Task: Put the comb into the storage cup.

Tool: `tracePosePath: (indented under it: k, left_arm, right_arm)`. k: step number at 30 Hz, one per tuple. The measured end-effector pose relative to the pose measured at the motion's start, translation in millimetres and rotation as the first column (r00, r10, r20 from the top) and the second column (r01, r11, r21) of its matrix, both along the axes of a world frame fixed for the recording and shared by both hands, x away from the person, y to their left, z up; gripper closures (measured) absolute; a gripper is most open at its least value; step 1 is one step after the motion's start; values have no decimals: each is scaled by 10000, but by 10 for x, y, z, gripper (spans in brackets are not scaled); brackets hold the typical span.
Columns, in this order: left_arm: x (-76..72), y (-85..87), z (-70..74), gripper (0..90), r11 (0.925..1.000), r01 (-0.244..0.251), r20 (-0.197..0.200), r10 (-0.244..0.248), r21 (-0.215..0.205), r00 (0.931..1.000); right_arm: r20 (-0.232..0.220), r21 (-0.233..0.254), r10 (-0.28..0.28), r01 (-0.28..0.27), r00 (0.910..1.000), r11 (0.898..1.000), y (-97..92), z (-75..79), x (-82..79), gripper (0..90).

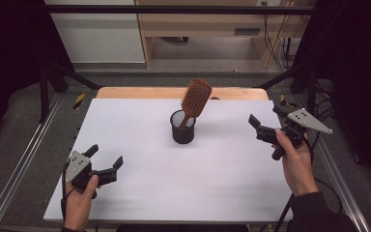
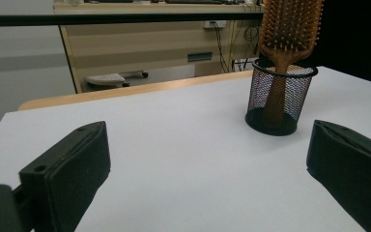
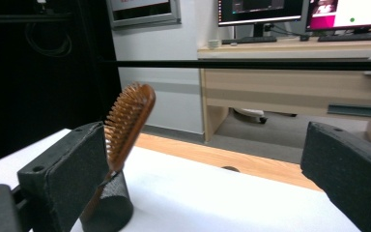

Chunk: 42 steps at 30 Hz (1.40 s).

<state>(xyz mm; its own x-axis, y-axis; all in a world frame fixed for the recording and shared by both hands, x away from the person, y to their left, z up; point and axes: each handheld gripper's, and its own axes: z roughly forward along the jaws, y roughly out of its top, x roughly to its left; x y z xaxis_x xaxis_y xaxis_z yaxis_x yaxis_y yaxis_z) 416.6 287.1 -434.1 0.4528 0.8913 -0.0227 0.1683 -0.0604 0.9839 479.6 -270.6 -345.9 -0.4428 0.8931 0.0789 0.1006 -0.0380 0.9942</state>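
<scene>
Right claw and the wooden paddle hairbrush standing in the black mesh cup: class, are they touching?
Apart. The high view shows bare white table between the right claw and the wooden paddle hairbrush in the black mesh cup.

One wooden hairbrush (image 1: 195, 98) was counted near the centre of the high view, and one black mesh cup (image 1: 182, 128) was counted just below it. One white desk (image 1: 140, 179) was seen across the middle of the frame. Two grippers were counted: the left gripper (image 1: 107, 157) at the lower left and the right gripper (image 1: 265, 119) at the right edge, each with two black jaws. Two hands were counted at the bottom of the frame, and two monitors (image 3: 261, 10) were seen at the upper right of the right gripper view.
</scene>
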Motion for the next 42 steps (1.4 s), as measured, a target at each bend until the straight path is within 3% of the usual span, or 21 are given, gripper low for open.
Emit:
tracePosePath:
  k: [5, 9, 24, 42]
  left_arm:
    - [-26, 126, 2, 22, 9988, -187, 264, 199, -454, 9995]
    - [-35, 192, 6, 19, 9979, -313, 345, 333, -571, 9989]
    - [-63, 298, -9, 19, 9974, -469, 379, 490, -545, 9981]
    - [-67, 292, -6, 20, 9977, -360, 486, 388, -581, 9981]
  right_arm:
    - [-17, -55, -80, 80, 10000, 10000, -60, -116, -123, 32]
    - [-31, -266, -67, 66, 10000, 9996, -83, -220, -200, 31]
    - [-575, -307, -184, 166, 9982, 9994, -197, -640, -404, 35]
    - [-1005, -776, 186, -265, 9948, 9966, -82, -918, -482, 30]
